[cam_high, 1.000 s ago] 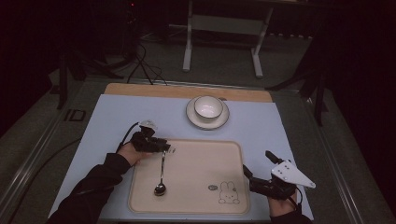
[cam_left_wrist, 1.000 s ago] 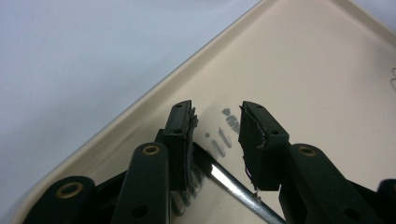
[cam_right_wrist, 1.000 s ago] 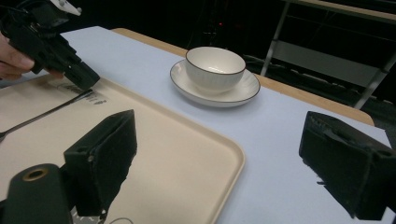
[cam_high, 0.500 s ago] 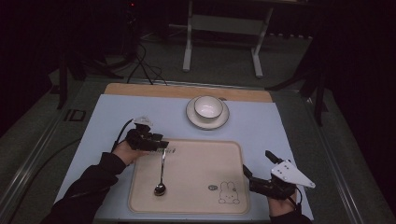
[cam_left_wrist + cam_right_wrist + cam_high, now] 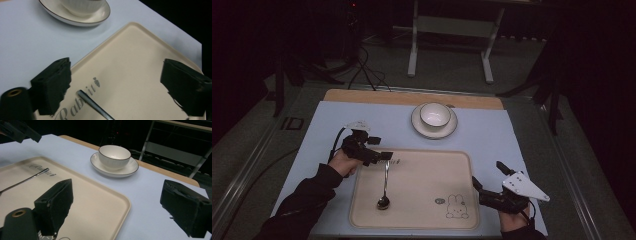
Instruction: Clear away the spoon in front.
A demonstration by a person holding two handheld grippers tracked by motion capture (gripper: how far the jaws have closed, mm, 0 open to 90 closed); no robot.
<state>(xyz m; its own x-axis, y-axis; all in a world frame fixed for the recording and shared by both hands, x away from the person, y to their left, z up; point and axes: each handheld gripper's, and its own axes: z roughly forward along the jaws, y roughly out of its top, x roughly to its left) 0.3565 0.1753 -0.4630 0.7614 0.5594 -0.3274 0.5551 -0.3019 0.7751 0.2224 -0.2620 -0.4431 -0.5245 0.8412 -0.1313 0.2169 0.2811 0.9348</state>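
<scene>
I see a white bowl [image 5: 434, 114] seated on a white saucer [image 5: 434, 128], far side of the table [image 5: 332, 120]. A beige tray [image 5: 422, 220] with a rabbit print [image 5: 457, 206] lies nearer. A spoon [image 5: 384, 185] rests inside the tray, bowl end toward me.

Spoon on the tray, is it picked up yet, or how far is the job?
Not yet. Done: the left gripper is open over the handle end of the spoon. In hand: nothing; the spoon lies flat on the tray. Left: closing and lifting it. The right gripper waits open.
</scene>
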